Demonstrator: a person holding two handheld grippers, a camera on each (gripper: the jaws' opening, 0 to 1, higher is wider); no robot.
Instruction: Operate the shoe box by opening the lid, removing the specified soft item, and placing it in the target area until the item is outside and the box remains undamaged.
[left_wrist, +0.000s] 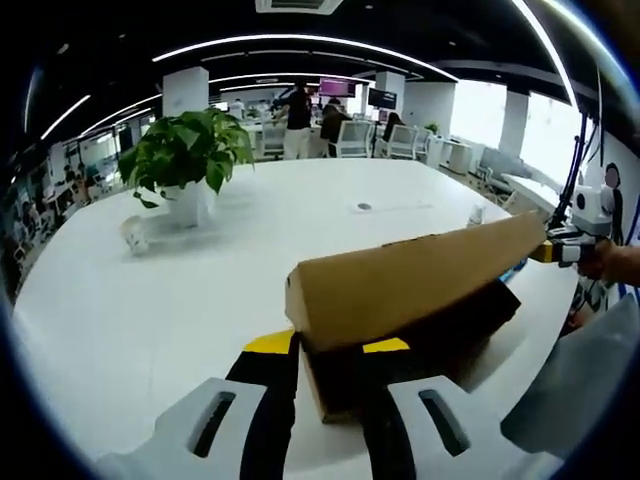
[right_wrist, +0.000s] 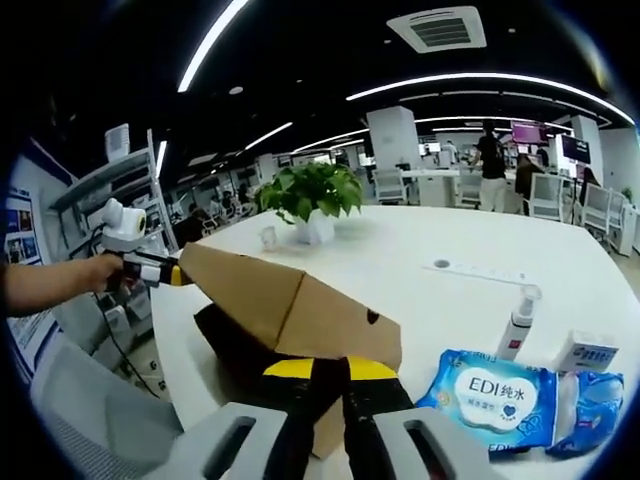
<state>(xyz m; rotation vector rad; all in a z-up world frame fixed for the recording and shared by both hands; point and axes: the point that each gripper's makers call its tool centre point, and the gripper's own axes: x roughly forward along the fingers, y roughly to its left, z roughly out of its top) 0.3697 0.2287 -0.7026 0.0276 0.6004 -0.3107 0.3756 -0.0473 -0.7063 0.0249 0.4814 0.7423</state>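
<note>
1. Shoe box (left_wrist: 400, 340): plain brown cardboard, rectangular, matte, dark inside. It sits on the counter (left_wrist: 200, 290) just ahead of both grippers. Its contents are hidden in shadow; no soft item can be made out.
2. Lid (left_wrist: 410, 280): flat cardboard panel with a folded front lip, raised at a slant above the box body. In the right gripper view the lid (right_wrist: 290, 305) shows a small dark oval finger hole on its side flap.
3. Left gripper (left_wrist: 330, 375): white moulded housings, black jaws with yellow tips. The jaws stand either side of the box's near corner, at the lid's low edge; whether they press on the cardboard cannot be told.
4. Right gripper (right_wrist: 330, 385): same build; jaws nearly together, set against the lid's near edge. A firm hold cannot be confirmed.
5. In each view the other gripper reaches the lid's far raised corner, held in a person's hand (right_wrist: 95, 272); the contact point is small and hard to read.
6. Counter: broad, white, smooth, curved by the lens.
7. Wet-wipes pack (right_wrist: 490, 395): soft blue-and-white plastic, printed "EDI", lying right of the box.
8. Spray bottle (right_wrist: 518, 322): slim, white, upright, beside the wipes.
9. Potted plant (left_wrist: 185, 155): leafy green, white pot, well beyond the box.
</note>
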